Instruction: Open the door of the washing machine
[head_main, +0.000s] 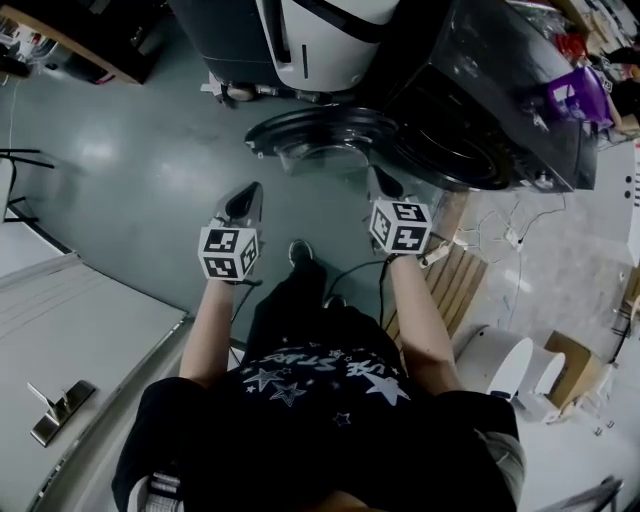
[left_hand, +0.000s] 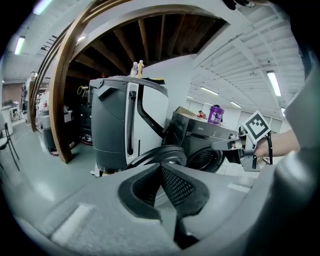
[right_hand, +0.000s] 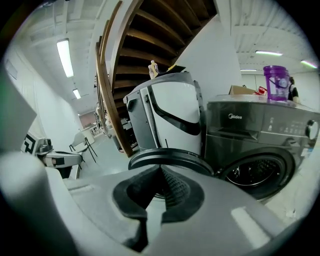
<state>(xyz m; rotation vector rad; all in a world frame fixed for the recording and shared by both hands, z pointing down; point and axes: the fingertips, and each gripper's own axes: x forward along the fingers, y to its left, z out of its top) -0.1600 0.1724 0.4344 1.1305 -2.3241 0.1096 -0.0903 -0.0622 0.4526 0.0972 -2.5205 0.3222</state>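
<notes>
Grey workshop floor fronts the dark front-loading washing machine (head_main: 510, 120), whose round dark door (head_main: 320, 135) already stands swung wide, so the task looks done. The left tongs (head_main: 244, 203) and right tongs (head_main: 384, 186), both clenched on nothing, hang clear of it.

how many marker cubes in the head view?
2. One marker cube is on the left tongs, the other cube on the right tongs, both near the open washer door. None looks hidden.

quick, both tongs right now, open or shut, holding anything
left tongs: shut, holding nothing
right tongs: shut, holding nothing
</notes>
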